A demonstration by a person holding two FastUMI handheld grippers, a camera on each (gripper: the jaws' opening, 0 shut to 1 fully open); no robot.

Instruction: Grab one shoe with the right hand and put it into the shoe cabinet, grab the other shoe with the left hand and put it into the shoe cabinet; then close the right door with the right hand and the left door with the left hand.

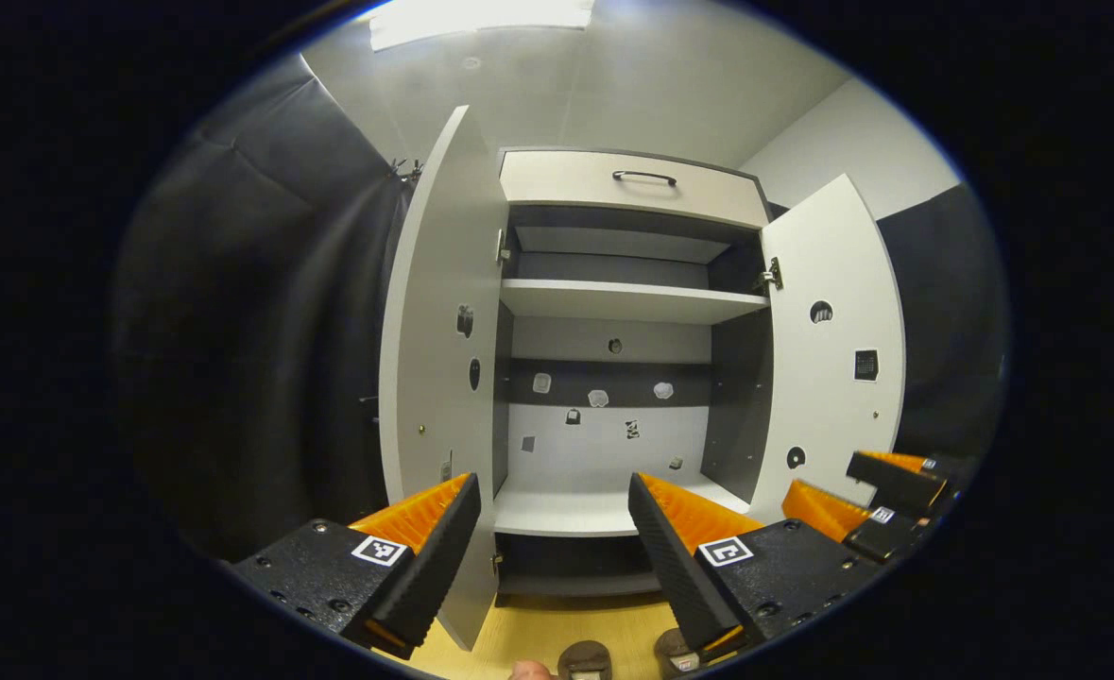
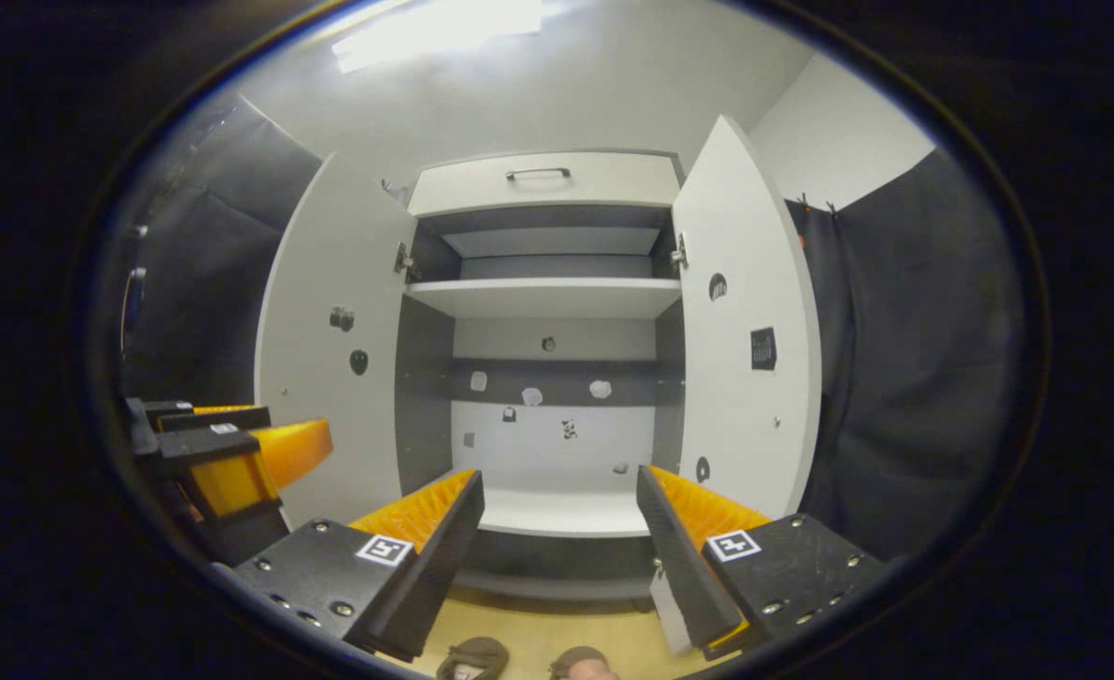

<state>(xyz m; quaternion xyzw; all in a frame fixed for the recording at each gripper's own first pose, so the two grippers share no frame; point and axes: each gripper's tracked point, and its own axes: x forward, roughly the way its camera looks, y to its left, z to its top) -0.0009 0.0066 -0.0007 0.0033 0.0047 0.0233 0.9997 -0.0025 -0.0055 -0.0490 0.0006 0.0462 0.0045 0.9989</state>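
Shoe cabinet (image 2: 547, 297): white doors and shelves, dark grey interior panels. Floor (image 1: 566, 628) below cabinet: light wood tone. Shoes (image 2: 476, 656): brown.

A ceiling light (image 1: 481, 17) glows above the pale back wall (image 1: 670, 85). Below that wall, dark curtains (image 1: 264, 312) hang at either side, and a wood-toned floor (image 1: 557, 628), seemingly laminate, lies lowest.

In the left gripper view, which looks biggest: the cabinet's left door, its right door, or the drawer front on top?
1. Left door, though nearer the camera.
2. Right door.
3. Drawer front, smallest.
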